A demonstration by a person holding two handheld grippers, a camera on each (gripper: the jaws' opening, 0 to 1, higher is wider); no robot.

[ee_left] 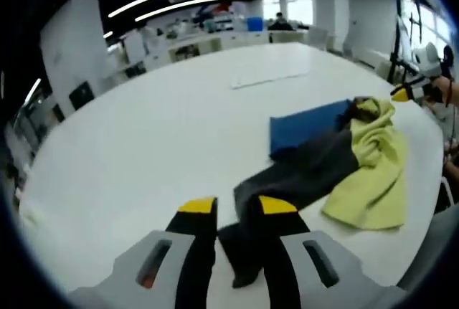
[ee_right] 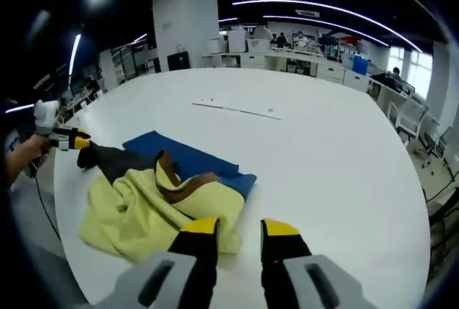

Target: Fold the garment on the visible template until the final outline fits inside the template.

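In the left gripper view, the left claw (ee_left: 237, 209) is rising from the near edge with its yellow-tipped jaws standing a little apart, and the dark grey end of the garment (ee_left: 326, 169) is lying between them; whether they are actually pinching the cloth I cannot tell. From there the grey fabric is stretching away across the white table (ee_left: 143, 144) to a crumpled yellow part, which is partly covering the blue template (ee_left: 305, 126). At the far end of the garment, the right claw (ee_left: 403, 93) is coming in from the right, just beside the yellow cloth. Beyond it, a pale sheet (ee_left: 269, 74) is lying flat on the table.

In the right gripper view, the right claw (ee_right: 239, 229) is hovering with its jaws narrowly parted and nothing between them, its left jaw just over the yellow edge of the garment (ee_right: 154, 208). The blue template (ee_right: 204, 162) is showing under and behind the heap. Further left, a hand is holding the left claw (ee_right: 79, 139) at the dark end of the garment.
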